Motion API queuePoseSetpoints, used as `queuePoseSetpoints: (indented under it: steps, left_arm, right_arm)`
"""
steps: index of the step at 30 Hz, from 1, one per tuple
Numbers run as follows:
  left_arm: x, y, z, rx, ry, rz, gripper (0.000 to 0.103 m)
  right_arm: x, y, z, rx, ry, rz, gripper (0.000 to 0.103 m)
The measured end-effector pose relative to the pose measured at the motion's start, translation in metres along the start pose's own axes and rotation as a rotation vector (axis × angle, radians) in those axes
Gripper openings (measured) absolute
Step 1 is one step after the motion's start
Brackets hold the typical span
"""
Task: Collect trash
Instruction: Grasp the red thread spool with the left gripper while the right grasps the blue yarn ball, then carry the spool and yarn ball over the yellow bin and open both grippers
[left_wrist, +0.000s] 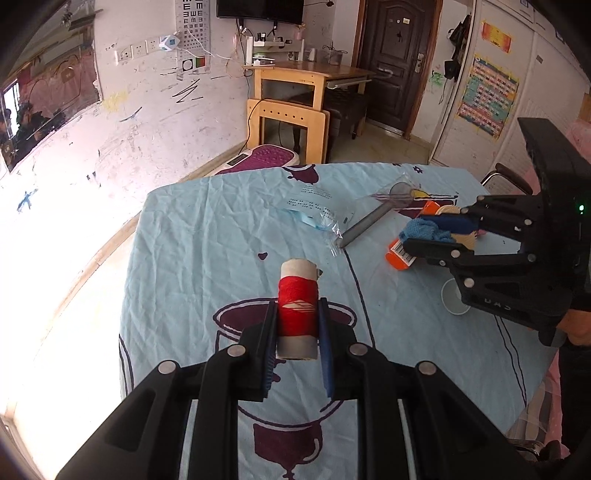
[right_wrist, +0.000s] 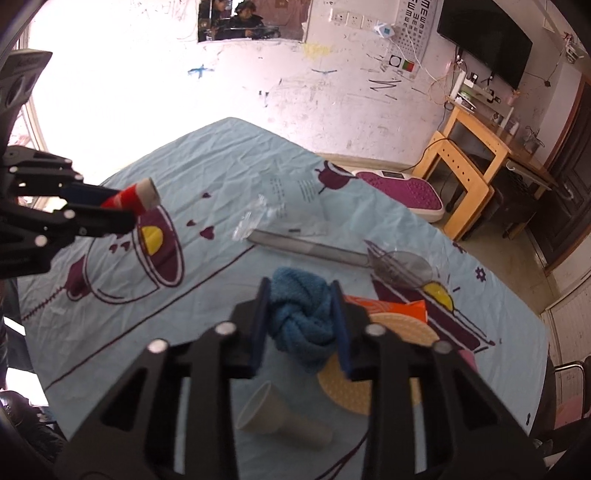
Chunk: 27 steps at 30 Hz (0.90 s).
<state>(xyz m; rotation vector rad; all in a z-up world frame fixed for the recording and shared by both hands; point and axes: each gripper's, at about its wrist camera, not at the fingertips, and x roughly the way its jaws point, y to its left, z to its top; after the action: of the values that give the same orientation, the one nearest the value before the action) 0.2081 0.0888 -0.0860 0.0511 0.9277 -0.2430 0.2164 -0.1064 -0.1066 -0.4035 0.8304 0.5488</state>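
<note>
My left gripper (left_wrist: 297, 325) is shut on a spool of red thread (left_wrist: 297, 308) on a cardboard core, held above the blue tablecloth (left_wrist: 207, 236); it also shows in the right wrist view (right_wrist: 129, 199). My right gripper (right_wrist: 301, 317) is shut on a crumpled blue cloth (right_wrist: 301, 314), held above the table; it shows in the left wrist view (left_wrist: 428, 229) too. On the table lie a clear plastic wrapper (right_wrist: 258, 218), a grey ladle in plastic (right_wrist: 332, 251), an orange packet (right_wrist: 391, 304), a tan round mat (right_wrist: 351, 387) and a tipped paper cup (right_wrist: 280, 417).
A wooden desk (left_wrist: 295, 85) and a purple footpad (left_wrist: 258, 158) stand beyond the table's far edge. A dark door (left_wrist: 399, 59) is at the back. A chair (left_wrist: 506, 177) stands by the table's right side.
</note>
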Motion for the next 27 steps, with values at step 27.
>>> queuePoseSetpoints:
  steps: [27]
  left_arm:
    - [-0.026,-0.150,0.029,0.123,-0.061,-0.087,0.017]
  right_arm:
    - [-0.171,-0.147,-0.154,0.376,-0.212,-0.244,0.022]
